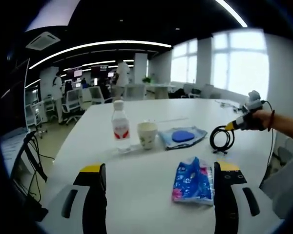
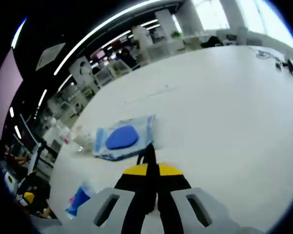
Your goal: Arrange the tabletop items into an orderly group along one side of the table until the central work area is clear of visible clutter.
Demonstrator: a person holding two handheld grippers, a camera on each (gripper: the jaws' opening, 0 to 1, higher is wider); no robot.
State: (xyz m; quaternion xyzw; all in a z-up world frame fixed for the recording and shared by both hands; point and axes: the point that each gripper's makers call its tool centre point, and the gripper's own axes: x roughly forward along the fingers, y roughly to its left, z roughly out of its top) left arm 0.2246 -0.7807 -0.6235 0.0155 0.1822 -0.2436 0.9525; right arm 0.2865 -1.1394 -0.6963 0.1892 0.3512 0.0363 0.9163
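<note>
The tabletop items sit on the white desk (image 1: 156, 190) in a loose row: a water bottle (image 1: 120, 126) stands upright, a paper cup (image 1: 147, 135) stands just beside it, and a wipes pack (image 1: 182, 136) with a blue oval lid lies flat next to the cup. Nearer to us, a blue and pink tissue pack (image 1: 193, 181) lies flat, close to one jaw of the left hand-held gripper (image 1: 159, 192). We see that gripper's jaws spread wide apart with nothing between them. In the left gripper view, the right hand-held gripper (image 1: 233, 125) enters from the right, carried by a person's hand (image 1: 260, 120), with a black cable coil (image 1: 221, 138) hanging from its tip over the desk. In the right gripper view, the right hand-held gripper (image 2: 149, 161) has its jaws pressed together on a thin black strand, which we take to be the cable. The wipes pack (image 2: 122, 138) lies just beyond its tips, the cup (image 2: 84, 140) beside it, and the tissue pack (image 2: 78, 199) at the lower left. Office chairs (image 1: 73, 101) stand beyond the desk.
</note>
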